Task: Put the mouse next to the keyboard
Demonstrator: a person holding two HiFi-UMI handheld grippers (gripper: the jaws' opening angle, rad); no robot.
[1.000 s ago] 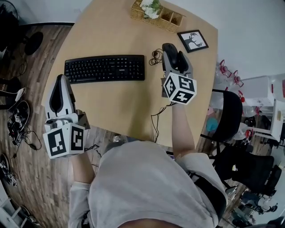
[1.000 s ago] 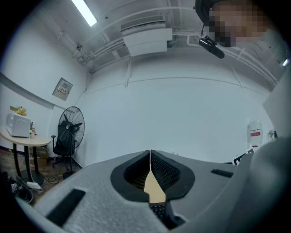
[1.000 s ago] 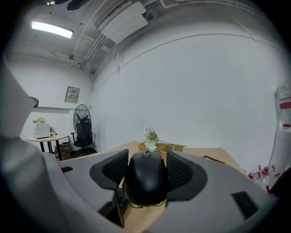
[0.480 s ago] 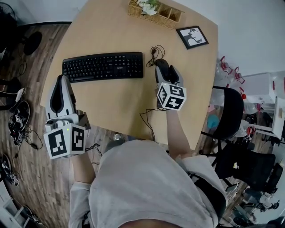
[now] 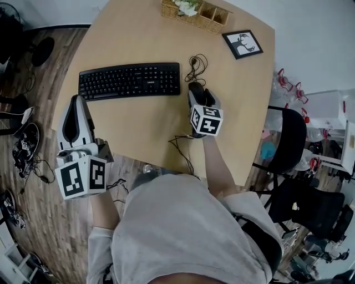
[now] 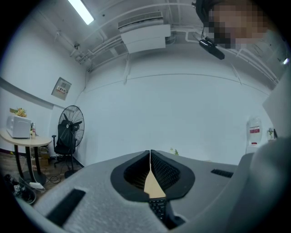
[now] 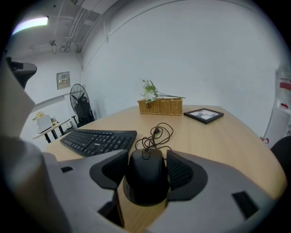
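Right tongs (image 7: pixel 146 160) clamped on the black mouse (image 7: pixel 145 182), just right of the keyboard (image 5: pixel 129 81), left tongs (image 6: pixel 150 157) closed with nothing between, at the left edge of the tabletop (image 5: pixel 138 127)

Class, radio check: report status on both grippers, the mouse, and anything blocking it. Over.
Left gripper shut, empty. Right gripper shut on mouse, just right of keyboard. Coiled cable lies ahead; nothing else blocking.

A wicker basket (image 5: pixel 206 18) of white flowers (image 5: pixel 187 5) sits at the far edge of the counter (image 5: pixel 133 39). A framed picture (image 5: pixel 242 44) lies flat beside it.
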